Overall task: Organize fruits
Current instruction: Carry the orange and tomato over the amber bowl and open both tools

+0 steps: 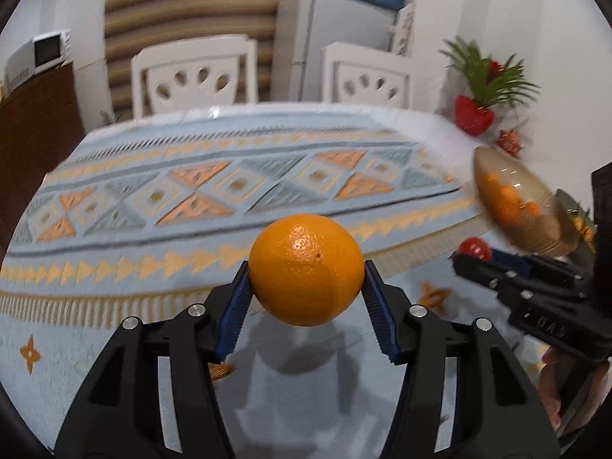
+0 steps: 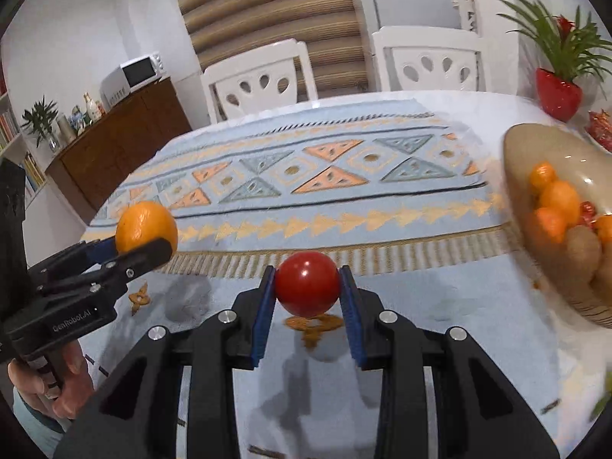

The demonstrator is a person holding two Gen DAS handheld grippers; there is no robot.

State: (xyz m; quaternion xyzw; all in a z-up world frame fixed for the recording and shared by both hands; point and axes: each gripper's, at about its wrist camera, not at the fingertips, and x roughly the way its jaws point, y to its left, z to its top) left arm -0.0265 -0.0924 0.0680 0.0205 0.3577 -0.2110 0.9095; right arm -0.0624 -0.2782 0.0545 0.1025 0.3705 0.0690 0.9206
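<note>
Orange and round, the orange (image 1: 306,269) sits clamped between the blue pads of your left gripper (image 1: 306,294), lifted clear of the tablecloth (image 1: 191,191), with its shadow on the cloth below. The jaws are spread about as wide as the fruit and press on both its sides.

Your right gripper (image 2: 308,290) holds a red tomato (image 2: 307,284) the same way, jaws closed to the tomato's width, also raised above the cloth.

The two grippers are side by side, near each other but apart. In the right wrist view, your left hand (image 2: 57,386) grips the handle at the lower left.

To the right, on the table, stands a tan bowl (image 2: 543,160). Inside it lie several small oranges (image 2: 560,199), something small and red, and brown fruit that may be kiwis; blur makes them hard to tell.

Behind the bowl is a red vase (image 2: 558,93) with a green plant. Two white chairs (image 2: 260,76) stand at the far side.
</note>
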